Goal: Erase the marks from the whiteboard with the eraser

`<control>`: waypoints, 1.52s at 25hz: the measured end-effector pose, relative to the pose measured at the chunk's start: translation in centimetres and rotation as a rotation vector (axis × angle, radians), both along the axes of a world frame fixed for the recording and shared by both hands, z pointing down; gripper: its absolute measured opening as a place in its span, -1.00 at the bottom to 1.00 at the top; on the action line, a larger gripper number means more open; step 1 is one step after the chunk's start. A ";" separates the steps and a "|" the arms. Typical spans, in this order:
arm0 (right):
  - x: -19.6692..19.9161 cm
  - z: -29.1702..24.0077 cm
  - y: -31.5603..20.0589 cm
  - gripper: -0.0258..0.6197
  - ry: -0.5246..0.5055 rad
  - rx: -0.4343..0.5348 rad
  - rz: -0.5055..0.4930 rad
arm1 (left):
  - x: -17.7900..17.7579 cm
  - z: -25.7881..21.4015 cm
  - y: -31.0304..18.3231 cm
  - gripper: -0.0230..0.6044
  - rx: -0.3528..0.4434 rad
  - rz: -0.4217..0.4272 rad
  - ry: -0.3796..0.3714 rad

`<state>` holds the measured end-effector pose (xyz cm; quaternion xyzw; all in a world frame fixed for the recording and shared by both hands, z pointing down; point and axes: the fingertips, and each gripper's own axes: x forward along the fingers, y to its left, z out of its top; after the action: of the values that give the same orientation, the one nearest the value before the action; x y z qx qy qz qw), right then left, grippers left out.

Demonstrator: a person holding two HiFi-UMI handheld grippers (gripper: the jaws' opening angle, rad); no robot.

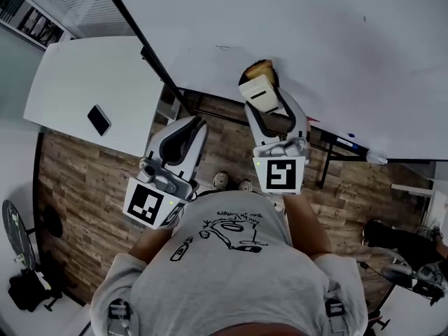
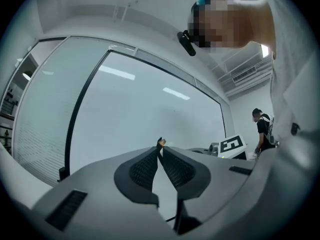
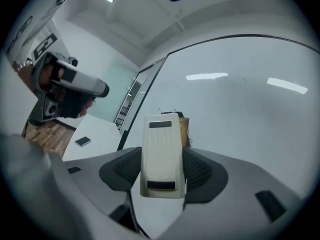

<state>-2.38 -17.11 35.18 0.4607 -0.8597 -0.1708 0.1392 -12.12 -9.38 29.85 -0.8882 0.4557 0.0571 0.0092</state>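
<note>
The whiteboard (image 1: 315, 40) fills the top of the head view, white within a black frame. A faint thin mark (image 1: 222, 47) shows on it just above the eraser (image 1: 259, 88). The eraser is cream plastic with a brown felt pad, and my right gripper (image 1: 264, 107) is shut on it, its far end close to the board. In the right gripper view the eraser (image 3: 161, 154) sits upright between the jaws, with small dark marks (image 3: 167, 111) just past its top. My left gripper (image 1: 198, 126) hangs lower left, shut and holding nothing, its tips (image 2: 160, 145) touching.
A white table (image 1: 84, 82) with a dark phone (image 1: 99, 120) stands at the left of the board. Markers lie on the board's ledge (image 1: 348, 142) at right. Wood floor lies below. Another person (image 2: 262, 129) stands far right.
</note>
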 end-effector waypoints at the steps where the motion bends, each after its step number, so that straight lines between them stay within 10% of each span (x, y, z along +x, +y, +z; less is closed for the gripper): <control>1: 0.9 -0.6 0.5 -0.12 -0.022 0.003 0.007 | 0.5 0.0 -0.1 -0.78 0.002 0.013 0.001; 7: 6.2 -3.4 3.0 -0.12 -0.240 -0.001 0.089 | 3.6 -0.9 -0.1 -0.78 0.021 0.068 0.004; 16: 7.2 -2.1 3.1 -0.12 -0.275 -0.028 0.120 | 2.9 0.9 -2.4 -0.78 0.016 0.087 0.003; 26: 4.7 -6.2 -3.5 -0.12 0.080 0.146 0.170 | 2.2 -0.9 -0.9 -0.78 0.025 0.019 -0.018; 38: -1.9 -5.4 -8.2 -0.13 0.277 0.263 0.190 | -1.1 0.2 -0.8 -0.78 0.001 -0.053 -0.017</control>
<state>-4.24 -25.30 29.74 0.5261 -0.7553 -0.3295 0.2101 -13.24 -10.23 30.03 -0.8762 0.4791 0.0495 0.0149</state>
